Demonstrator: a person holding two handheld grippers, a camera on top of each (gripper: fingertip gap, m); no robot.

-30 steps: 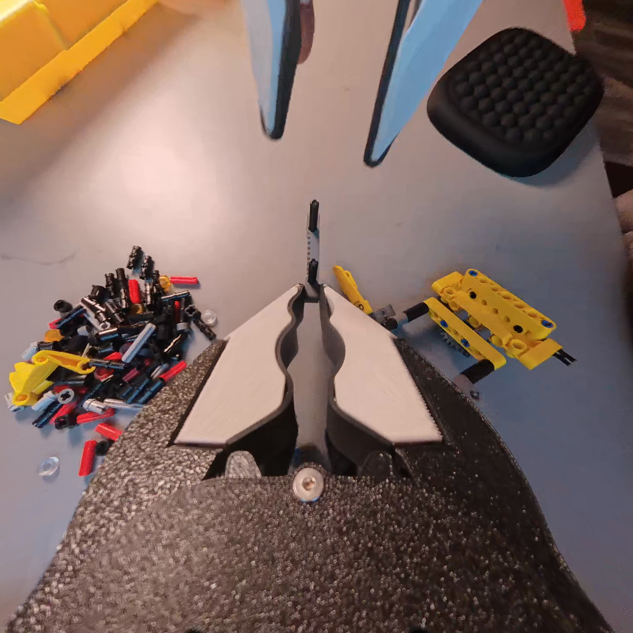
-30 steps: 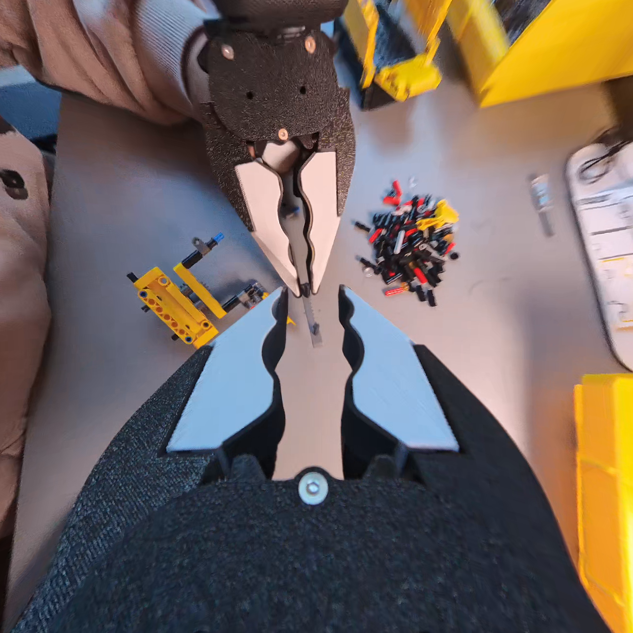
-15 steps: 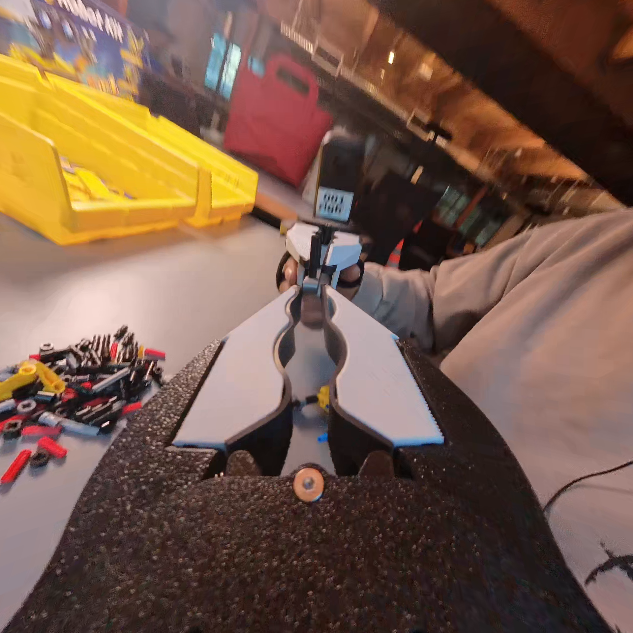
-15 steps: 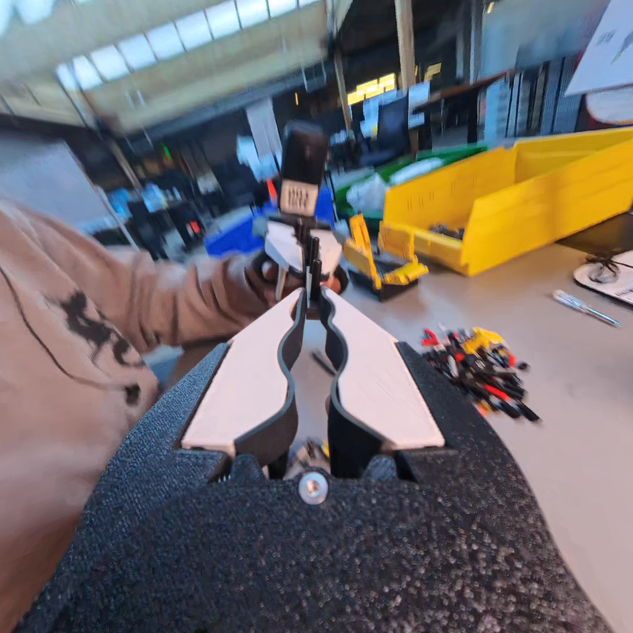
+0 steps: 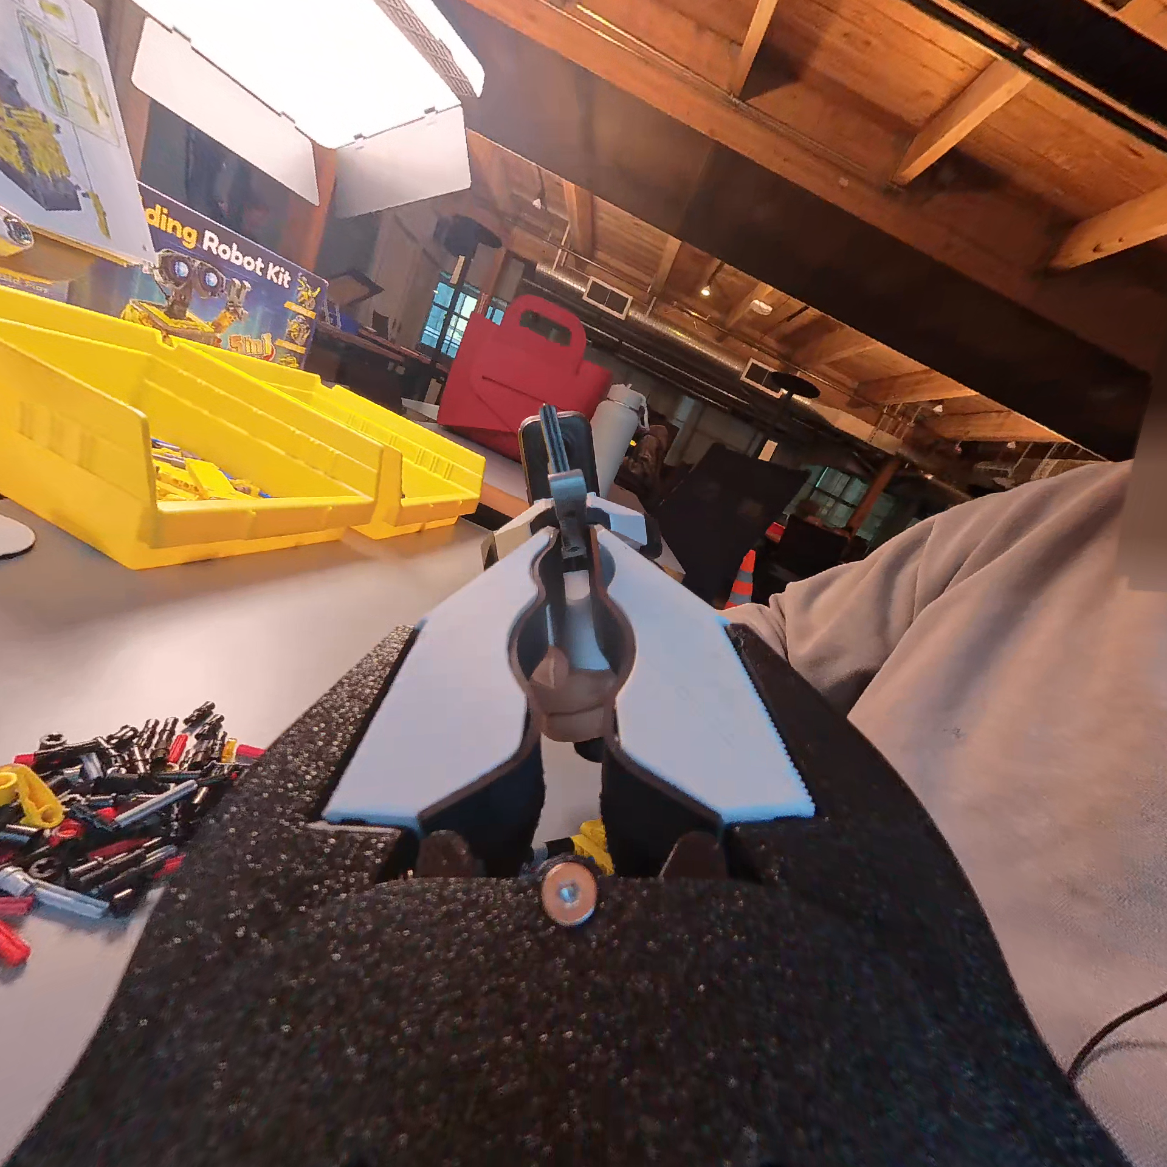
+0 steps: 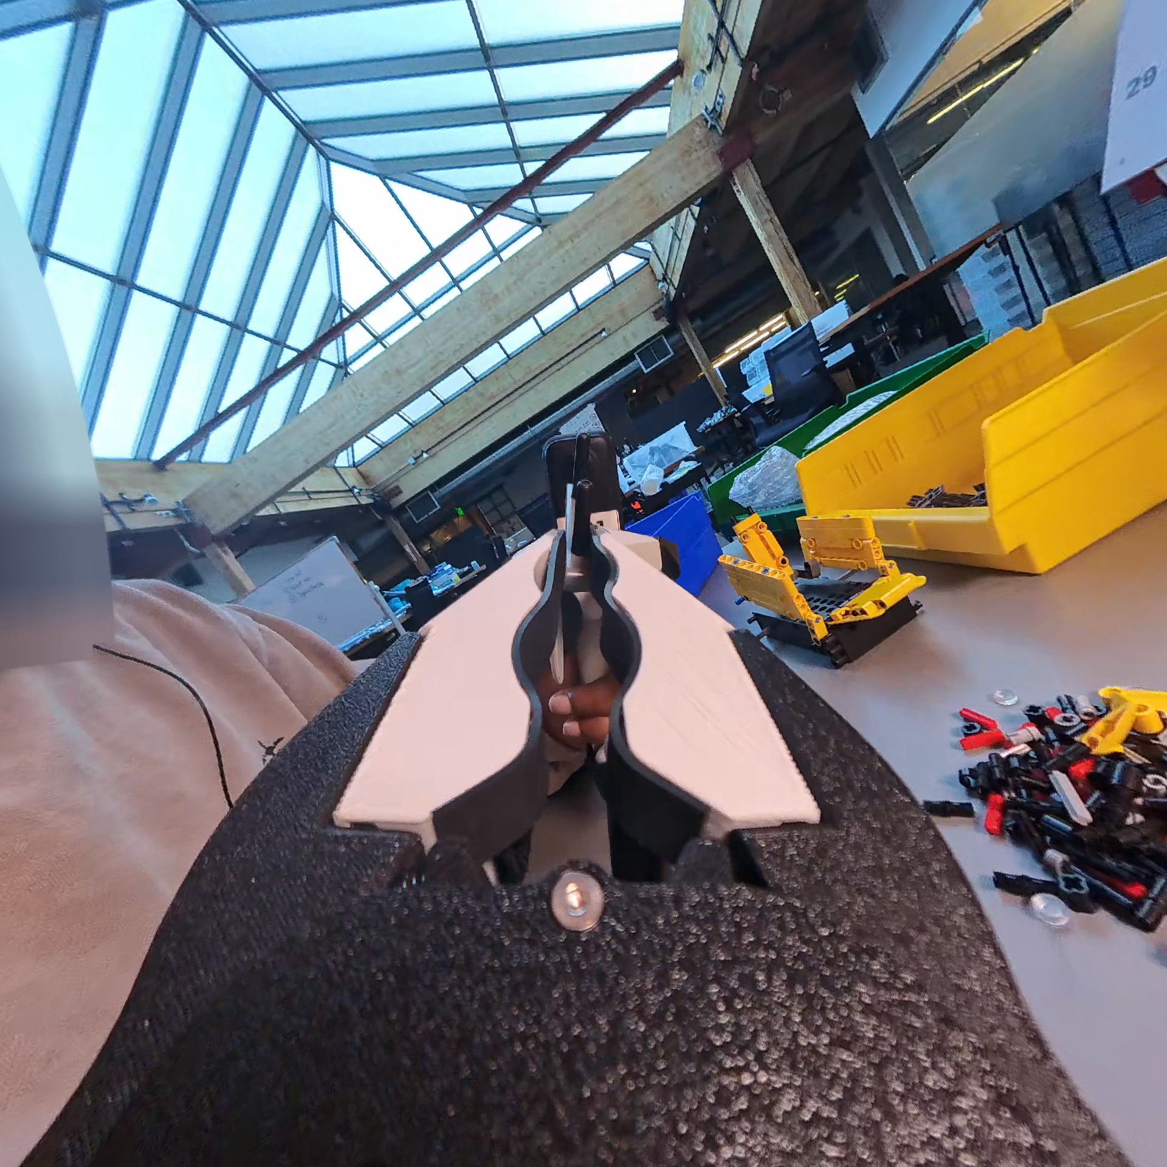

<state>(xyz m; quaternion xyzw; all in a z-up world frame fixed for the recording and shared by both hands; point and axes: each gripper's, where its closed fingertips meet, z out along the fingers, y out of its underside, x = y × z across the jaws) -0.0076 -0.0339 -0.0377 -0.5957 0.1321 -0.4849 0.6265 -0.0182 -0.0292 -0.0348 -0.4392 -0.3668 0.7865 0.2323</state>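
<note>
My left gripper (image 5: 571, 543) is shut on a thin black and grey rod piece (image 5: 566, 496) that sticks up past its tips. My right gripper (image 6: 576, 544) is shut on the same thin rod piece (image 6: 581, 499). The two grippers meet tip to tip above the grey table (image 5: 189, 631). In each view the other gripper's white fingers (image 5: 622, 521) (image 6: 638, 546) show just behind the tips. A hand (image 6: 578, 713) shows through the gap between the jaws. A pile of small black, red and yellow parts (image 5: 95, 802) (image 6: 1073, 795) lies on the table beside the grippers.
Yellow bins (image 5: 252, 524) (image 6: 1010, 480) stand at the back of the table. A yellow and black built assembly (image 6: 821, 587) sits in front of one bin. A red bag (image 5: 518, 379) and a printed box (image 5: 240, 297) stand behind. A person's sleeve (image 5: 979, 631) is close by.
My right gripper has gone from open to shut on the rod piece. Both grippers have tilted up from facing the table and hold the piece raised above it.
</note>
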